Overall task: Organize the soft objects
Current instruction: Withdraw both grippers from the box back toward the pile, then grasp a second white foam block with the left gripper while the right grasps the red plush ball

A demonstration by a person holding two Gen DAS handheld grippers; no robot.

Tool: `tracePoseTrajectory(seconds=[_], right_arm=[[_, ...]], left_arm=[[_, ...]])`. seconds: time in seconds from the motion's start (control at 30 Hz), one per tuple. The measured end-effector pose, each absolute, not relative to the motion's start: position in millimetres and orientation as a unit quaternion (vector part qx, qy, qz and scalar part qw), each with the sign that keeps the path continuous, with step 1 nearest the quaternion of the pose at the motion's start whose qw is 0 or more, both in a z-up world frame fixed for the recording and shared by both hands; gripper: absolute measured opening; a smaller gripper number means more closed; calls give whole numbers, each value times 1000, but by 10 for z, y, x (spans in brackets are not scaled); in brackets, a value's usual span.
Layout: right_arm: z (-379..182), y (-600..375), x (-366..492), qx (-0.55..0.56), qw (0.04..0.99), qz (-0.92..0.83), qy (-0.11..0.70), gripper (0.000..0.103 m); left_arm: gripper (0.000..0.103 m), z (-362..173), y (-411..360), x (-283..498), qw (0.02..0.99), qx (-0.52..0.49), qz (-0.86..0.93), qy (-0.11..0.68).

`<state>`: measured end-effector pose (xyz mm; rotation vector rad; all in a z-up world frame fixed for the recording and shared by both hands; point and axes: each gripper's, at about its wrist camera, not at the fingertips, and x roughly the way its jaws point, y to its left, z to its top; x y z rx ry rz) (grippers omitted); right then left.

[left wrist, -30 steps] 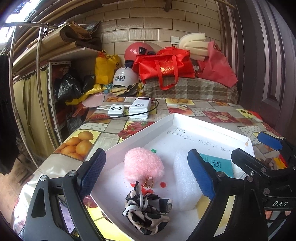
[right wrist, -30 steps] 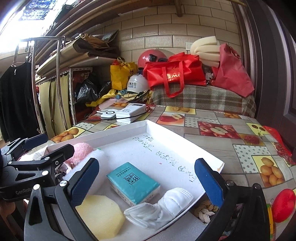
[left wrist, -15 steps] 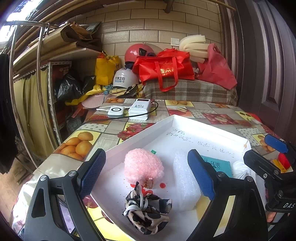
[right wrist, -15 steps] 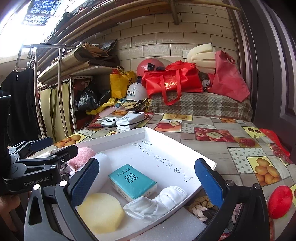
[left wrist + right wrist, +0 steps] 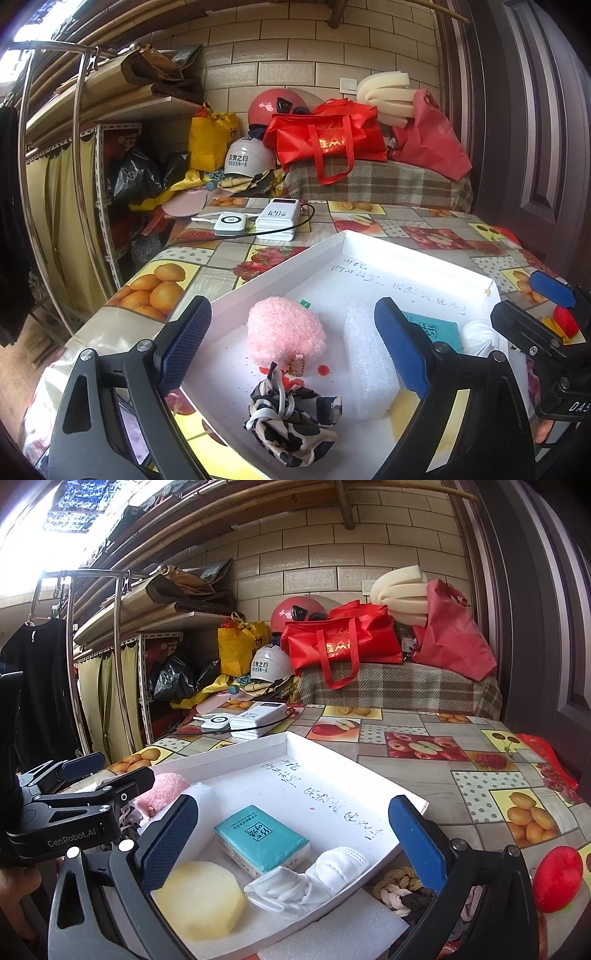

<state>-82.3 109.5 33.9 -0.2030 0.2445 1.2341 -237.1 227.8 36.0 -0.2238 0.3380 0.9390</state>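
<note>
A white tray (image 5: 417, 254) lies on the fruit-print table. In it are a pink fluffy pompom (image 5: 284, 332), a black-and-white patterned cloth (image 5: 291, 424), a white foam wrap (image 5: 365, 354), a teal tissue pack (image 5: 260, 836), a yellow sponge (image 5: 199, 899) and a white mask (image 5: 306, 878). My left gripper (image 5: 291, 347) is open and empty, hovering over the pompom and cloth. My right gripper (image 5: 291, 838) is open and empty over the tissue pack and mask. A braided rope (image 5: 397, 888), a white foam sheet (image 5: 332, 930) and a red soft ball (image 5: 556, 878) lie outside the tray.
Two white power banks (image 5: 277, 221) with a cable sit at the table's far side. Behind them stand a plaid-covered box with red bags (image 5: 328, 140), helmets (image 5: 243, 158) and a yellow bag (image 5: 210, 138). A metal rack (image 5: 77, 147) is at the left.
Both grippers have drawn back and risen slightly, so the tray appears a little farther away. The right gripper has slid to the right in the left wrist view. Nothing was picked up.
</note>
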Motion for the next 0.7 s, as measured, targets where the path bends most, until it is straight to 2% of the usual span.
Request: tracePoseTrajectory(seconds=[0.3, 0.57, 0.63, 0.7], right_arm=[[334, 518, -648, -105, 803, 575, 111, 103], [306, -241, 374, -77, 836, 501, 212, 103], [320, -325, 361, -72, 823, 524, 207, 103], [329, -250, 128, -115, 802, 558, 182, 103]], left_arm=[[91, 486, 1731, -2228, 922, -64, 357, 135], [91, 487, 1222, -1811, 960, -30, 210, 181], [91, 503, 1158, -1751, 964, -30, 195, 176], [91, 508, 1193, -1748, 965, -44, 193, 173]])
